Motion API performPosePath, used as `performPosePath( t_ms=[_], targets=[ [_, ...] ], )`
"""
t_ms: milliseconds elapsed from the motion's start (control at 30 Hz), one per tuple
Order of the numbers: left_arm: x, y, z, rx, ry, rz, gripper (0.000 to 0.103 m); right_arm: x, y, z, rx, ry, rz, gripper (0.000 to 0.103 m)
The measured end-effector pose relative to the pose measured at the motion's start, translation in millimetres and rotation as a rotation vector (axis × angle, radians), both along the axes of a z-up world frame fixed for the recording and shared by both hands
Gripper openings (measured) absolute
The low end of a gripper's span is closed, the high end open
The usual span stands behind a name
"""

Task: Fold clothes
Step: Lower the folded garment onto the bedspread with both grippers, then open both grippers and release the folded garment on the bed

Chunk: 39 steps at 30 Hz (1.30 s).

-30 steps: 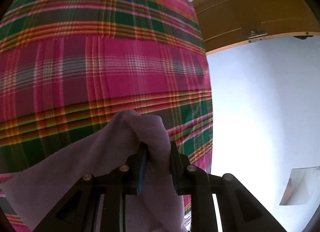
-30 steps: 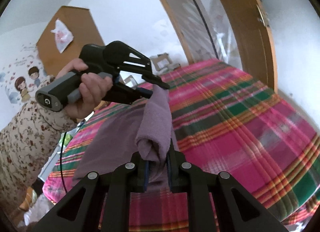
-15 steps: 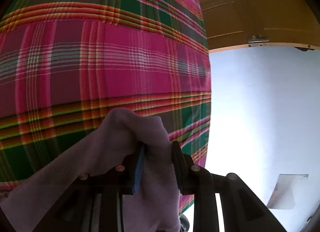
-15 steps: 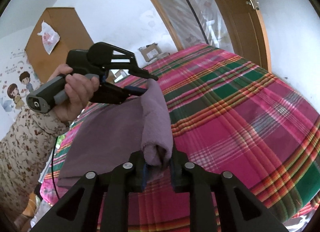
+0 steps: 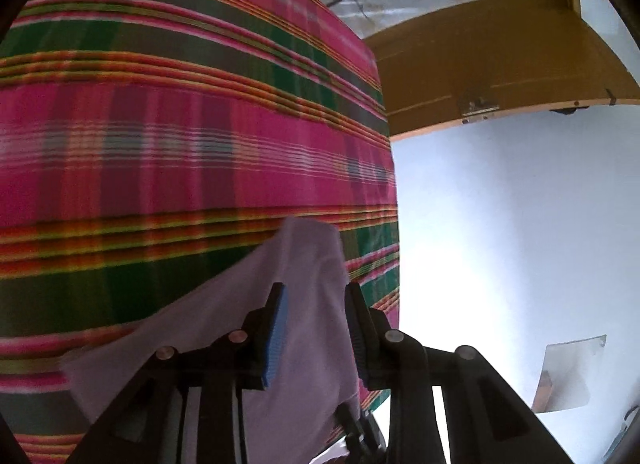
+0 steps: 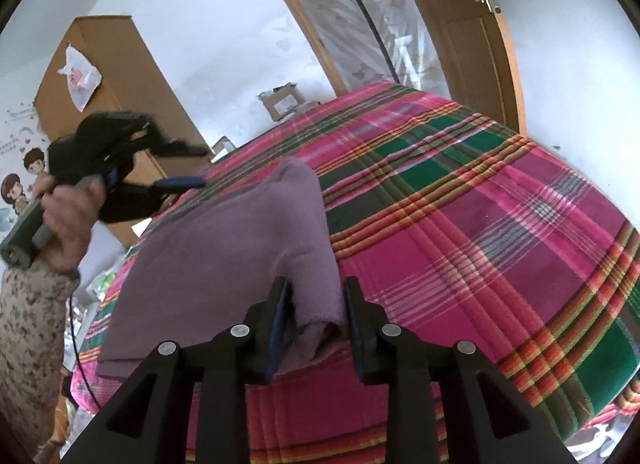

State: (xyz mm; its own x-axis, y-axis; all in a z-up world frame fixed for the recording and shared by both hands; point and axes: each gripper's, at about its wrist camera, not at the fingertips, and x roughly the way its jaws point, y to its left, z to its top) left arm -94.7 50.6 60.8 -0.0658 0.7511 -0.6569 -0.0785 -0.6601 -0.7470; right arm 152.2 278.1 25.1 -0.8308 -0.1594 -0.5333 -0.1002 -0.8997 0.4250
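Mauve soft knit garment (image 6: 224,248) lies on the plaid-covered bed (image 6: 480,224); both claws, left (image 5: 316,296) and right (image 6: 316,292), are opening, released, cloth loose between their pads.

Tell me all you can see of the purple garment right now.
The purple garment looks like soft, fleecy knit, mauve, folded with a doubled edge. It lies on the plaid bedspread. One bunched corner sits between the right gripper jaws, which are opening. The left gripper, also opening, has cloth between its jaws.

Left gripper (image 5: 314,330) opening, lilac garment (image 5: 248,328) between its fingers (image 5: 274,338), plaid bedspread (image 5: 180,144) beyond.
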Motion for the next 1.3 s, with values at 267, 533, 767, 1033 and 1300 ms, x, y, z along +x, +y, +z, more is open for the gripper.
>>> performPosePath(
  t_ms=[267, 533, 767, 1033, 1300],
  targets=[
    [14.7, -54.5, -3.2, -0.058, 0.090, 0.093, 0.030, 4.6, 2.8, -7.4, 0.048, -0.045, -0.033, 0.030],
    [16.6, -67.7, -23.9, -0.095, 0.072, 0.131, 0.030, 0.7, -11.6, 13.3, 0.158, -0.018, -0.051, 0.030],
    [20.1, -62.2, -23.5, -0.143, 0.142, 0.082, 0.030, -8.8, -9.8, 16.1, 0.141, -0.027, -0.011, 0.030],
    [15.6, -79.6, -29.9, -0.121, 0.118, 0.114, 0.030, -5.2, -7.6, 1.3, 0.169, -0.071, -0.011, 0.013],
    [27.3, -112.9, -33.5, -0.074, 0.119, 0.175, 0.030, -6.9, -1.2, 5.4, 0.251, -0.103, -0.042, 0.013]
  ],
)
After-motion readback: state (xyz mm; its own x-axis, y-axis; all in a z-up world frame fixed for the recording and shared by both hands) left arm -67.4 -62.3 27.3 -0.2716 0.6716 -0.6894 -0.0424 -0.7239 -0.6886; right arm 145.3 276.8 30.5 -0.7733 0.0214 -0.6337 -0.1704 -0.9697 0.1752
